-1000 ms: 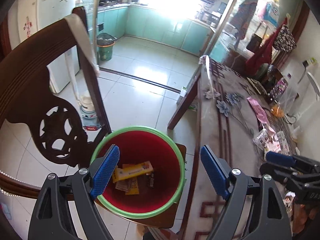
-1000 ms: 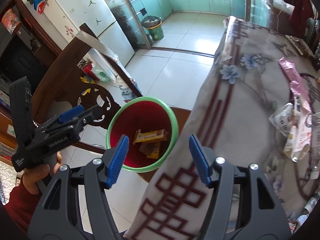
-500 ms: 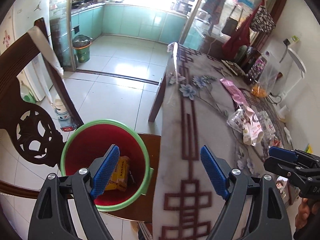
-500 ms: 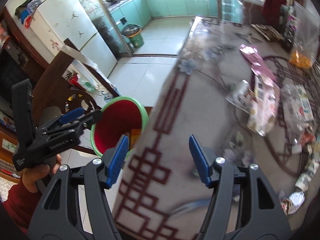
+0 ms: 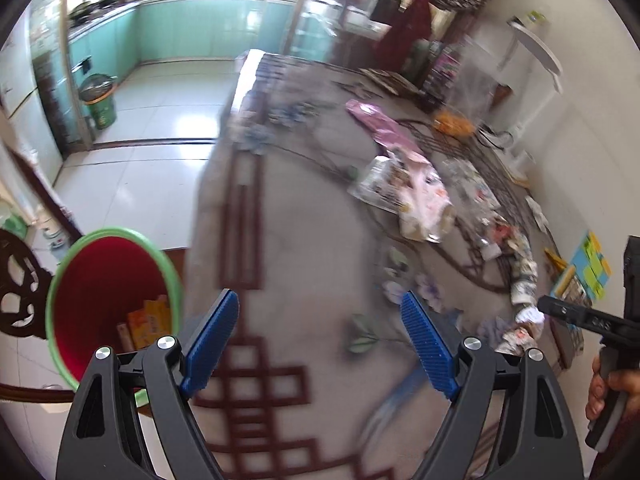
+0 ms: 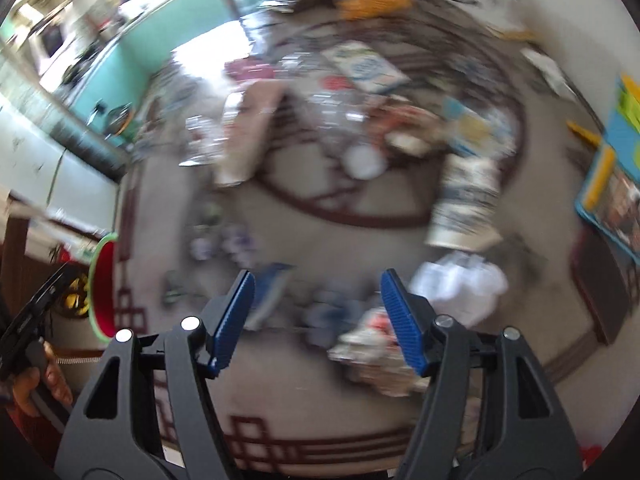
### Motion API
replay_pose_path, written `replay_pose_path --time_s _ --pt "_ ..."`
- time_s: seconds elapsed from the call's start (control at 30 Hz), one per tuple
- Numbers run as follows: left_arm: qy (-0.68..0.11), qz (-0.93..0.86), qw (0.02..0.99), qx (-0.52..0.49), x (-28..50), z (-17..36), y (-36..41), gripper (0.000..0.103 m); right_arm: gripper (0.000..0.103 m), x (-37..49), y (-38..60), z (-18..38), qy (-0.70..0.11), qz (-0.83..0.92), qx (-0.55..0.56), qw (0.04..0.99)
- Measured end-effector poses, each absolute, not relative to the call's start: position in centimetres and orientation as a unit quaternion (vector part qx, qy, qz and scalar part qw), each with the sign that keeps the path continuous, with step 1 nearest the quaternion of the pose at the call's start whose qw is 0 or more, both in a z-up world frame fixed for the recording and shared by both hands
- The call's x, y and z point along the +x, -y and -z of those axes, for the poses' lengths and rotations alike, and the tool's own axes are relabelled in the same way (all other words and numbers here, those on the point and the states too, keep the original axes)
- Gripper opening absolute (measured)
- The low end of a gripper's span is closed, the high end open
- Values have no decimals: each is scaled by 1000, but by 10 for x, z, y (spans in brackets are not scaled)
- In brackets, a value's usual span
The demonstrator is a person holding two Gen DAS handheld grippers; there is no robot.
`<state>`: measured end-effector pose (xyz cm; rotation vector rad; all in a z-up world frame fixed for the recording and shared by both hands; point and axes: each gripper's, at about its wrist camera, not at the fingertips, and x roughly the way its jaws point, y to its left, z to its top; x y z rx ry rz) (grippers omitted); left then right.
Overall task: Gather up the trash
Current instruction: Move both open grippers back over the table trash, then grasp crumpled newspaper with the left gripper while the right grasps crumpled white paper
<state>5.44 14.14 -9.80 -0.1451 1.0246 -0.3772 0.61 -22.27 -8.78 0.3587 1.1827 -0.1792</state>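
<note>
Where wrappers (image 5: 416,196) litter patterned tablecloth (image 5: 304,248), tiled kitchen (image 5: 160,92) beyond

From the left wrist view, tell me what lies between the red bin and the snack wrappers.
Only bare patterned tablecloth between red bin and snack wrappers.

Crumpled wrappers (image 5: 416,196) lie strewn across the tablecloth (image 5: 304,248); the red, green-rimmed bin (image 5: 108,280) holds orange packets.

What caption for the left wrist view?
Open left gripper over patterned tablecloth, red bin at left, wrappers ahead.
</note>
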Motion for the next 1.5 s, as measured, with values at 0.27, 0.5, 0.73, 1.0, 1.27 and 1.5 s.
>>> replay_pose_path --time_s 0.27,0.5,0.73,1.0,1.27,1.5 --pt "-499 284 818 -31 31 97 -50 80 77 -22 305 135 -583 123 246 764" --pt "-511 372 775 4 2 104 32 81 51 -14 310 143 -595 68 224 769" --pt "-536 430 725 47 -25 126 106 84 42 7 329 131 -583 32 207 785" --pt "-566 423 704 76 -32 150 149 71 42 23 347 114 -562 -3 218 798" --pt "-574 395 717 16 -22 152 126 27 42 29 344 107 -556 -21 221 801" --pt "-539 340 770 -41 -5 122 74 26 42 36 328 97 -550 -43 210 807"
